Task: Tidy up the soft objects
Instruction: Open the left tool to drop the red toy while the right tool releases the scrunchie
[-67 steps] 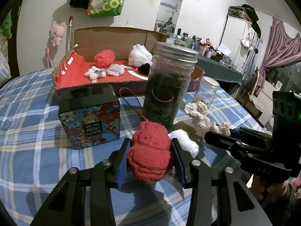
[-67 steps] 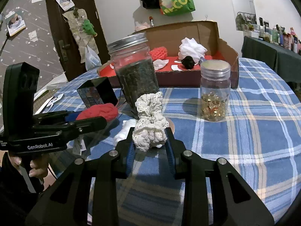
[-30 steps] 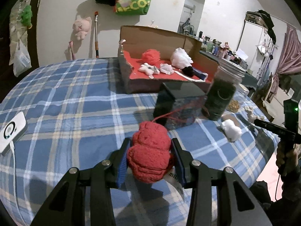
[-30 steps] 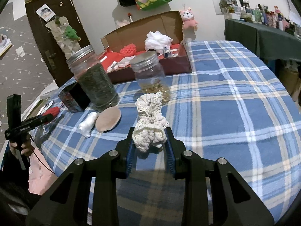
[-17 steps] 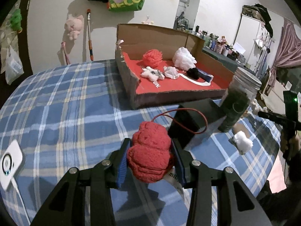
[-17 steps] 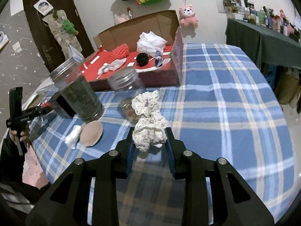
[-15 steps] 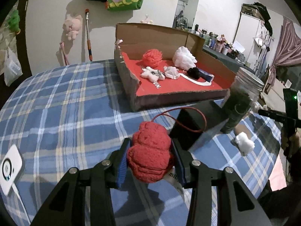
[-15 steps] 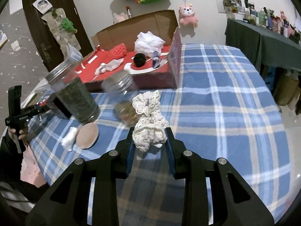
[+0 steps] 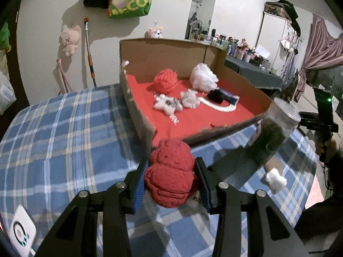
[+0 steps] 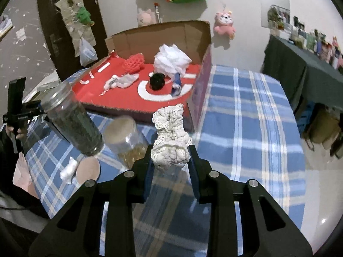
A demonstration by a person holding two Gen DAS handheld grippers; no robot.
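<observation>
Ahead, cardboard box [image 9: 240,81] near the desk's [image 9: 64,132] far edge, jars before it; left hand-held gripper [image 9: 170,181] pinching red yarn ball [image 9: 170,173], right hand-held gripper [image 10: 170,161] pinching cream crochet piece [image 10: 170,137].

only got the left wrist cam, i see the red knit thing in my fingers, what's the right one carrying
Observer: The right gripper is shut on a cream crocheted piece, held above the plaid tablecloth.
Operator: anything beside the tall dark jar that i can't see
Observer: Yes, a shorter jar with yellowish contents stands next to the dark jar.
Operator: what's near the white fluff on the cloth
Observer: A flat tan round pad lies right beside the white fluff.
</observation>
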